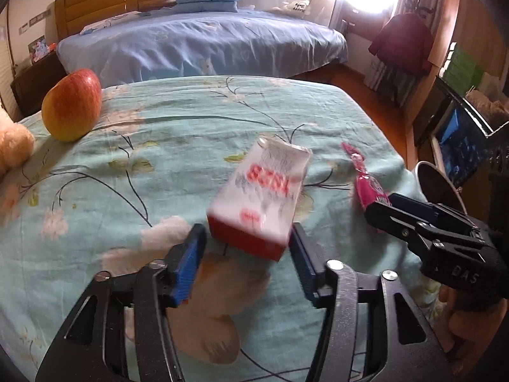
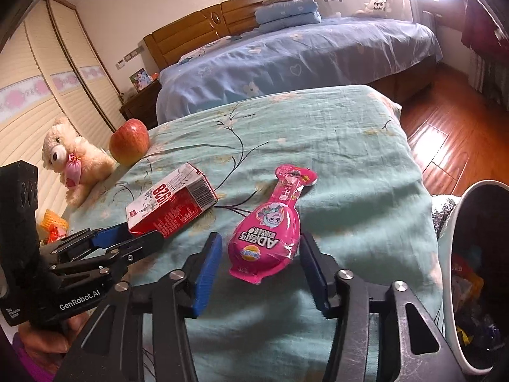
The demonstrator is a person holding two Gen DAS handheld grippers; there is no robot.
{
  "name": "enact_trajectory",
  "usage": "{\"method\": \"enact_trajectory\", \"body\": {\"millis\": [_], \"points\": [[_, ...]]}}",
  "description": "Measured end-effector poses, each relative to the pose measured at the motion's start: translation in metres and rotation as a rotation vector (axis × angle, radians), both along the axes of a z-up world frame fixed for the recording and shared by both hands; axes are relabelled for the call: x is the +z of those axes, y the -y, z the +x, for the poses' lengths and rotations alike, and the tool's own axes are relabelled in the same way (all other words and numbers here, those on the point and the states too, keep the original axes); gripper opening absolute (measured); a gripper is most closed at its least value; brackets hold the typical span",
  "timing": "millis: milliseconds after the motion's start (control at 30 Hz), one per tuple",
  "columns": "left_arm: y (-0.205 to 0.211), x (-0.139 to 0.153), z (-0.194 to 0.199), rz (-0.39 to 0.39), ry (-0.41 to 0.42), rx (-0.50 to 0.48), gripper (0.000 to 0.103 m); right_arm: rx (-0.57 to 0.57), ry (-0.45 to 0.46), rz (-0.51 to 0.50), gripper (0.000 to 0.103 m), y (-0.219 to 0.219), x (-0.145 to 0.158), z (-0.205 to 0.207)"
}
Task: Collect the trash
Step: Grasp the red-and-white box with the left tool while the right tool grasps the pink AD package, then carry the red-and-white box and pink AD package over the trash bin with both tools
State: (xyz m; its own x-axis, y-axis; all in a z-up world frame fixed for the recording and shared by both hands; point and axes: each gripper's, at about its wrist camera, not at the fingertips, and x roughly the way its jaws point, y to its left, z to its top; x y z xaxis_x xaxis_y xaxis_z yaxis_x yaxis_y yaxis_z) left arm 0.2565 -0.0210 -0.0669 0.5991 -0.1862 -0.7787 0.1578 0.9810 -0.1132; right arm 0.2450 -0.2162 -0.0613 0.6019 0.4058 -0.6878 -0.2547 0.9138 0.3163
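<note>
Starting with the left wrist view: left gripper (image 1: 246,254) has fingers apart around the red-and-white carton (image 1: 264,200) lying mid-bedspread (image 1: 191,111), not yet clamped; in the right wrist view, right gripper (image 2: 259,269) is spread around the pink wrapper (image 2: 270,229) near the bedspread's right edge, beside the bin (image 2: 458,222), which already holds some trash, so both pieces look uncollected

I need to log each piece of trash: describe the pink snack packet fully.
The pink snack packet is a glossy plastic wrapper, bulb-shaped with a narrow neck and a flared tab at the far end. It bears a cartoon face and white lettering. It lies flat on the green floral cloth, right of the red-and-white carton. The right gripper stands open around its wide end; contact is unclear.
</note>
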Motion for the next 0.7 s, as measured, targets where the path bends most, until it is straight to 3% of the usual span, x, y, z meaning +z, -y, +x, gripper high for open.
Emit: {"method": "enact_trajectory", "body": {"millis": [67,167,200,233,333,700], "points": [[0.000,-0.002,0.001,0.008,0.003,0.007,0.065,-0.002,-0.003,-0.012,0.064,-0.002,-0.001,0.001],[0.000,-0.005,0.006,0.007,0.003,0.003,0.063,-0.001,-0.006,-0.036,0.064,-0.005,-0.003,0.003],[0.000,-0.007,0.006,0.007,0.000,0.000,0.052,-0.001,-0.013,-0.049,0.063,-0.007,-0.005,0.004],[0.001,-0.008,0.006,0.005,-0.005,-0.006,0.053,0.000,-0.018,-0.059,0.063,-0.008,-0.006,0.005],[0.001,-0.006,0.002,0.004,0.007,-0.001,0.053,-0.006,-0.013,-0.101,0.047,-0.011,-0.006,0.004],[0.006,0.010,-0.032,-0.064,0.041,0.004,0.052,-0.028,0.065,-0.060,0.047,0.005,0.013,-0.029]]}}
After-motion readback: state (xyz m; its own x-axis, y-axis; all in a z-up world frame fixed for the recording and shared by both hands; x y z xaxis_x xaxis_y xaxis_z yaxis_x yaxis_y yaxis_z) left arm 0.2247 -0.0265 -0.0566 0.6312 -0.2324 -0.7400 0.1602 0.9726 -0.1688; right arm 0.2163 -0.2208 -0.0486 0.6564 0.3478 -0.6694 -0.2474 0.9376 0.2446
